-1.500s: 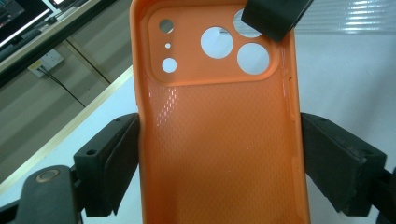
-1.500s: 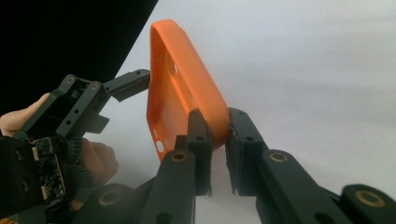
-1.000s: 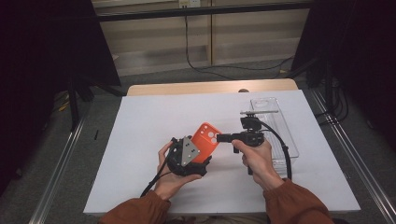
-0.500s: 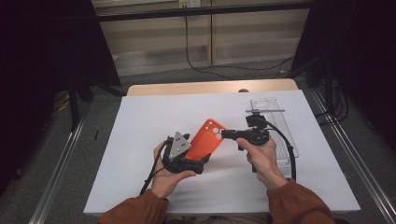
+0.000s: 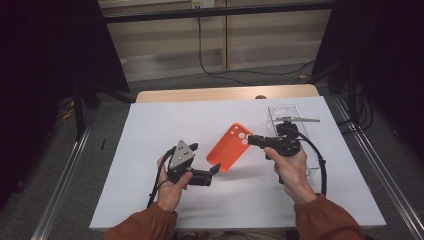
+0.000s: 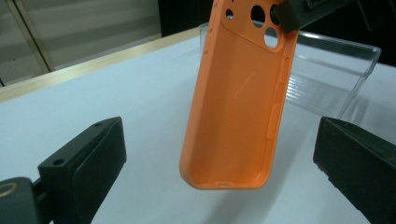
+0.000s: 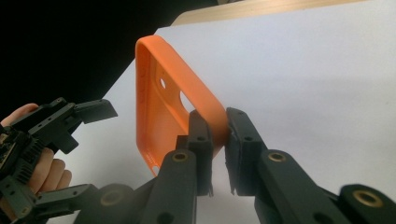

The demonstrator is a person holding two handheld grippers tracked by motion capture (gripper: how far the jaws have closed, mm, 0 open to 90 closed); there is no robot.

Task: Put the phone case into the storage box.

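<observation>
The left gripper (image 5: pixel 214 169) has let go of the orange phone case (image 5: pixel 231 147): a second ago it was closed against the case's lower end, and now its jaws stand wide apart with the case hanging free between and beyond them, as the left gripper view shows the case (image 6: pixel 238 98) framed by the two open jaws without touching either. That leaves the right gripper (image 5: pixel 251 139) carrying the case alone, clenched on the rim of its camera end; in the right gripper view the jaws pinch that orange edge (image 7: pixel 205 109) firmly. By my reading the handover is finished and the case now goes wherever the right hand takes it, perhaps toward the clear plastic box (image 5: pixel 290 125) at about 1 o'clock from the case. In the high view the case sits mid-tabletop (image 5: pixel 150 130), tilted, its lower end pointing to 7 o'clock at the left gripper and its camera end to 1 o'clock; whether that lower end rests on the white surface or hangs just above it is hard to tell
</observation>
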